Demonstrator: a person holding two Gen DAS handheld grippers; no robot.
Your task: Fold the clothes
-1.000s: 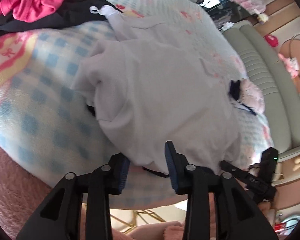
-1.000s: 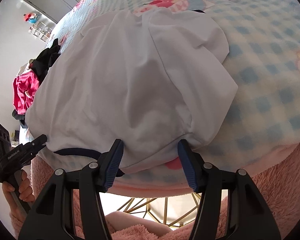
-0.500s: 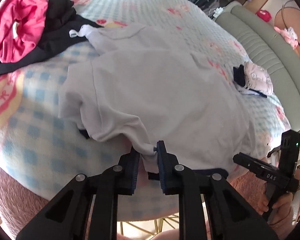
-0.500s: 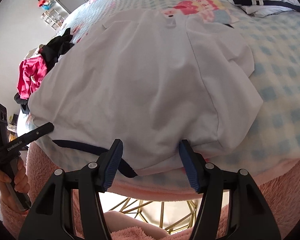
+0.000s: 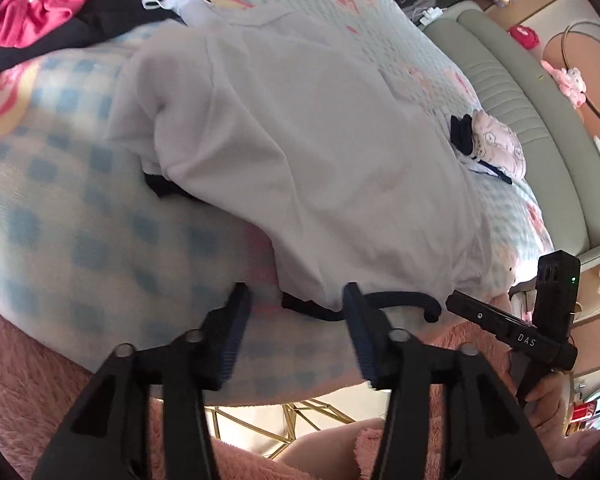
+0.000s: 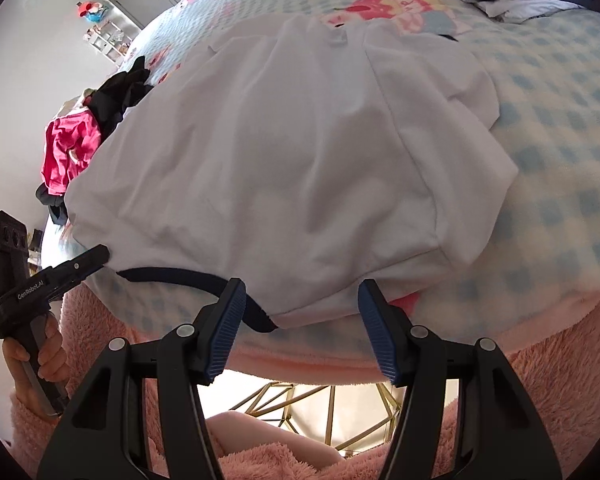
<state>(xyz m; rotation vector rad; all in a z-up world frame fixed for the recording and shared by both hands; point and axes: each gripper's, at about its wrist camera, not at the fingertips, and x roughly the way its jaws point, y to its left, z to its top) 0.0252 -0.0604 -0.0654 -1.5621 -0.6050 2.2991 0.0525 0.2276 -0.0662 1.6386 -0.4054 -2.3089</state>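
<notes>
A white garment (image 5: 320,140) lies spread over the blue checked blanket (image 5: 60,220), its hem toward me. A navy strap (image 5: 400,300) curls out from under that hem. My left gripper (image 5: 296,314) is open, its fingertips on either side of the hem's left corner and holding nothing. In the right wrist view the same white garment (image 6: 280,160) fills the middle. My right gripper (image 6: 302,316) stands open at its near hem, close to the navy strap (image 6: 180,276). Each gripper shows in the other's view, held by a hand: right gripper (image 5: 512,332), left gripper (image 6: 40,284).
A pile of pink and black clothes (image 5: 40,4) sits at the far left of the bed. A small folded pink-and-navy garment (image 5: 496,148) lies on the right side. A grey-green padded headboard (image 5: 540,120) runs beyond it. A fluffy pink edge and gold wire frame (image 6: 300,400) lie below.
Half a second ago my left gripper was shut on the garment's hem; now it is open and the hem lies on the blanket. The right gripper stayed open at the hem.
</notes>
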